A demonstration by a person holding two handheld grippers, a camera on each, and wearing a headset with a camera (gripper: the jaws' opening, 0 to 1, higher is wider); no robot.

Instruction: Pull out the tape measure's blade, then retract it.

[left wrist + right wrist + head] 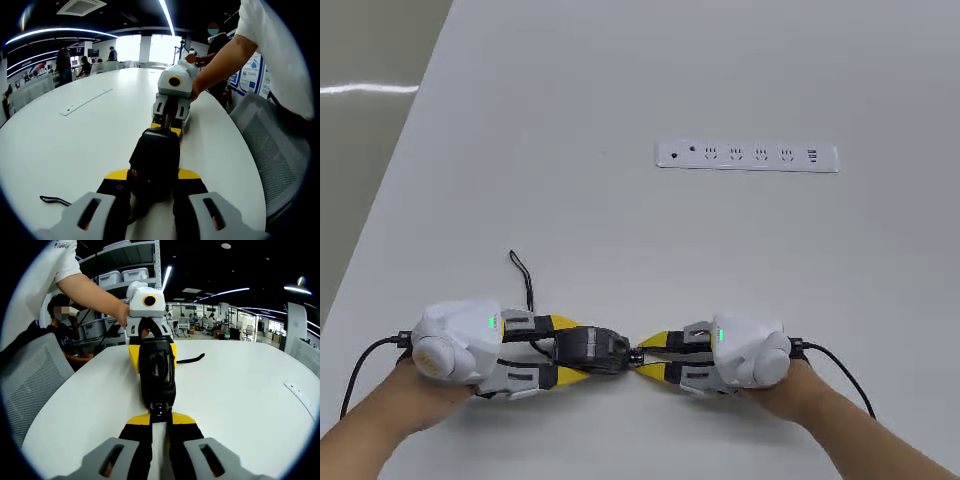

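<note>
The white table (620,120) ran wide under both grippers, which met nose to nose at its near edge. The left gripper (570,349) lay at the near left, its jaws spread about as wide as the case and clamped on either side of the tape measure (592,348). In its own view the black case (155,160) sat squarely between the yellow tips. The right gripper (645,356) lay at the near right. Its jaws were drawn almost together, pinching the end hook (157,410) just at the mouth of the case, with hardly any blade out. A white power strip (748,156) lay flat at the far right, well apart. The case's black strap (523,275) trailed over the table, just beyond the left gripper.
</note>
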